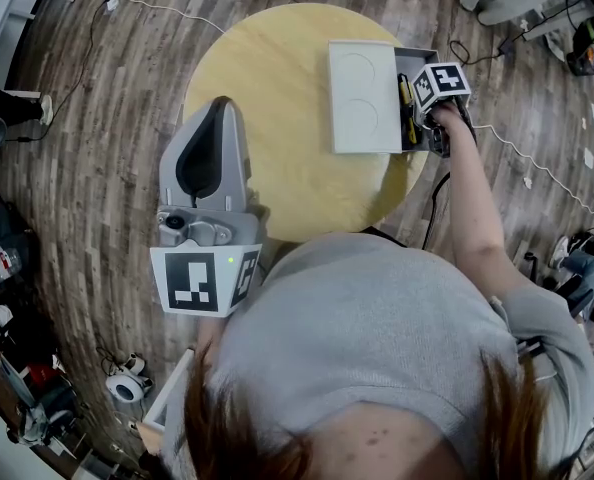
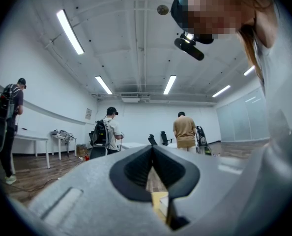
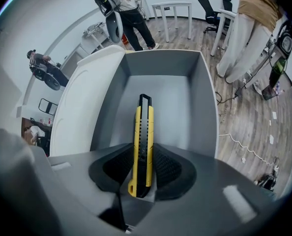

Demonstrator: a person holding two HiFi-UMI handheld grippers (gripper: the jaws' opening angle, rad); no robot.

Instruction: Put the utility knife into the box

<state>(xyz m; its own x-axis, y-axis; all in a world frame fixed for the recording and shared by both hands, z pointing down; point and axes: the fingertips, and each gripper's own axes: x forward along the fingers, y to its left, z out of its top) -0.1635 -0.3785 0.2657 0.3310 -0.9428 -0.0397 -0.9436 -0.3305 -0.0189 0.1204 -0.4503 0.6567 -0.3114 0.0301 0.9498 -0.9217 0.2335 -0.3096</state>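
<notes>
Right hand-held gripper (image 3: pixel 142 154): the jaws are closed on the utility knife (image 3: pixel 142 129), with both ribbed pads pressing against its flat sides near the rear end. The yellow and black knife body stands on edge and extends forward from the jaws. Its black front end points into the open grey box (image 3: pixel 201 107).

In the head view, this gripper (image 1: pixel 422 118) is at the right end of the box (image 1: pixel 418 60). The knife (image 1: pixel 407 106) lies lengthwise within the grey compartment. Whether the knife touches the bottom of the box cannot be determined.

A white lid (image 1: pixel 363 96) with two round recesses lies just beside the box on its left. Both are on the round, light wooden desk (image 1: pixel 267 78), close to its right edge.

Left hand-held gripper (image 1: pixel 223 106): the jaws are closed tip to tip, with nothing between the pads. In its own view, the jaw tips (image 2: pixel 152 149) meet and point out into the room, where several people (image 2: pixel 184 130) stand in the background. This gripper is at the left edge of the desk, well apart from the box.
</notes>
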